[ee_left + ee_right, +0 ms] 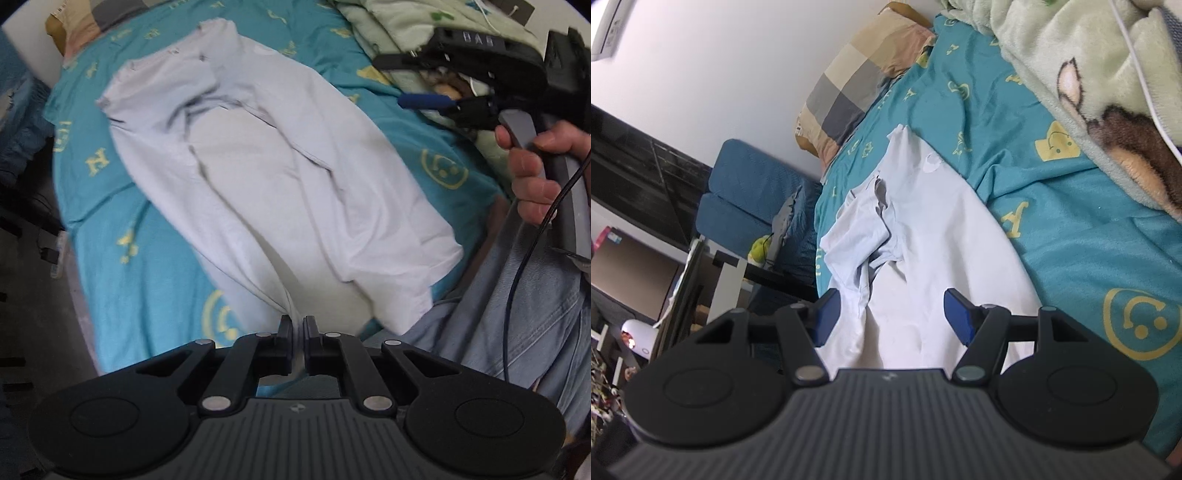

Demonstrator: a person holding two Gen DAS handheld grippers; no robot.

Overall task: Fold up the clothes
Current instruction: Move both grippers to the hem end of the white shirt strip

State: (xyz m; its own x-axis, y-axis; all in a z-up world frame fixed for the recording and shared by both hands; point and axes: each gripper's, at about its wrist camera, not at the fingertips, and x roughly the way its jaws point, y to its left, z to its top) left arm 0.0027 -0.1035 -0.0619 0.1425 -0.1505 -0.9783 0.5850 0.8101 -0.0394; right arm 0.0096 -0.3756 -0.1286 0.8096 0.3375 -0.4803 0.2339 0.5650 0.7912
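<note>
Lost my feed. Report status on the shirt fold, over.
Left gripper shut on the white shirt, hem pinched. Right gripper open, blue fingers above the cloth. Shirt partly folded on the teal sheet. Nothing in the way.

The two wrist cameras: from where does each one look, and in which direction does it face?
Left wrist view: sits on the left gripper, facing along the bed; its fingers are shut on the white shirt. The right gripper and the hand holding its handle show at right.
Right wrist view: sits on the right gripper, open above the shirt, facing the checked pillow and the wall.
Shared: the shirt and the teal sheet.
</note>
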